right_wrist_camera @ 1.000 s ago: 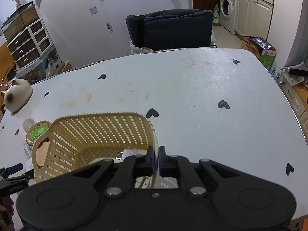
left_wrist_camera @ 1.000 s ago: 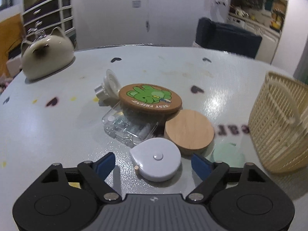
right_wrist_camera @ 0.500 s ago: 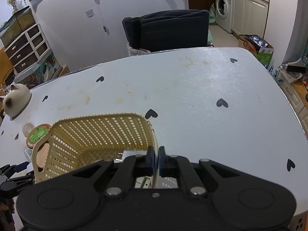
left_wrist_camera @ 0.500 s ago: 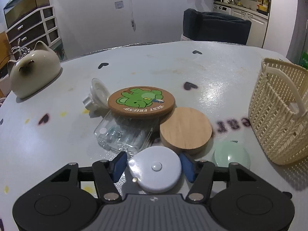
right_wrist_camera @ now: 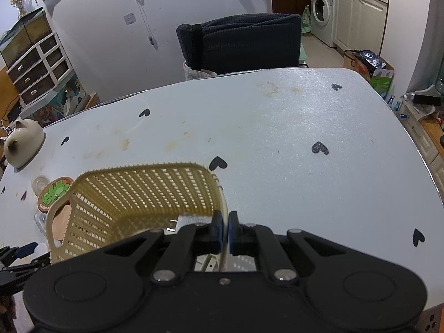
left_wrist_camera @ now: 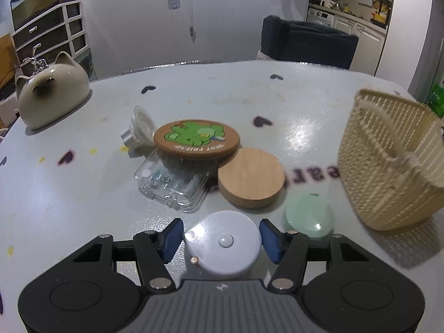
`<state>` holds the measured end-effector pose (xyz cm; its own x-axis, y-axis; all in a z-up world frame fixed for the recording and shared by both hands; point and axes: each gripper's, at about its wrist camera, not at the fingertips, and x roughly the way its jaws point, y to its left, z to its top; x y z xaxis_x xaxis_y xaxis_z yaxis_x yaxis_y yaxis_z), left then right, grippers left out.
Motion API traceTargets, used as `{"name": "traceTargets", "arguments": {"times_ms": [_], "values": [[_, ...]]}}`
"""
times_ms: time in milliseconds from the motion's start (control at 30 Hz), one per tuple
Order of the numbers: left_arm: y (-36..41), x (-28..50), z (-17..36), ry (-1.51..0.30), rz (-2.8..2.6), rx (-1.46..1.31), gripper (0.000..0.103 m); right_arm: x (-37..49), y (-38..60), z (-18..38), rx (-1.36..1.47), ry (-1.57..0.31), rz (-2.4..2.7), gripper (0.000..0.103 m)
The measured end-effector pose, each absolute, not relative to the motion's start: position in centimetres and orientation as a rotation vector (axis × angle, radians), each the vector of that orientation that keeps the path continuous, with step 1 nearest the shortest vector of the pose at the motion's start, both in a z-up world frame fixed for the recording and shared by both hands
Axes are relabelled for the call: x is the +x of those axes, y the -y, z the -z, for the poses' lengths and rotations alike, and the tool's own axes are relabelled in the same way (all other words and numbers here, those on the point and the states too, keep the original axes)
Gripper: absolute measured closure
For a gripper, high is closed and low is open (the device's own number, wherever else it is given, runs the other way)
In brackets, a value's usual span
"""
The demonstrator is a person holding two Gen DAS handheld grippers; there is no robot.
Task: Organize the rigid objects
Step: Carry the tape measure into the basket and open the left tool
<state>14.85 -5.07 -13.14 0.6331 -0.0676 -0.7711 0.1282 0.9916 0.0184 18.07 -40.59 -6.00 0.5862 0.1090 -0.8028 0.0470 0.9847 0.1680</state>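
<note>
A white round tape measure (left_wrist_camera: pixel 230 252) sits between the blue pads of my left gripper (left_wrist_camera: pixel 222 238), which press on both its sides just above the table. Behind it lie a wooden disc (left_wrist_camera: pixel 251 177), a cork coaster with a green figure (left_wrist_camera: pixel 197 138), a clear plastic box (left_wrist_camera: pixel 172 186), a mint green disc (left_wrist_camera: pixel 309 217) and a small white funnel-shaped piece (left_wrist_camera: pixel 138 127). The cream woven basket (left_wrist_camera: pixel 388 166) stands to the right. My right gripper (right_wrist_camera: pixel 225 231) is shut on the basket's near rim (right_wrist_camera: pixel 223 202). A white packet (right_wrist_camera: pixel 191 219) lies inside the basket.
A cat-shaped ceramic pot (left_wrist_camera: pixel 51 100) stands at the table's far left. A dark chair (right_wrist_camera: pixel 241 44) is behind the far edge. The white table (right_wrist_camera: pixel 291 138) with black hearts spreads out to the right of the basket.
The left gripper's jaws closed from wide apart onto the white tape measure, and the left view shifted slightly. The right gripper kept its hold on the basket rim.
</note>
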Motion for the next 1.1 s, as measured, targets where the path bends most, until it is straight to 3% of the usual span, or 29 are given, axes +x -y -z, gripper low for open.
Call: {"name": "traceTargets", "arguments": {"times_ms": [633,833,1100], "values": [[12.4,15.5,3.5,-0.664,0.340,-0.022,0.043,18.0,40.6,5.9,0.182,-0.942,-0.039,0.098],[17.3,17.1,3.4,-0.716,0.484,-0.002,0.043,18.0,40.6,5.9,0.184,-0.942,-0.038,0.098],[22.3,19.0,7.4,-0.894,0.585,0.098,0.042,18.0,40.6,6.0,0.190,-0.942,-0.038,0.098]]}}
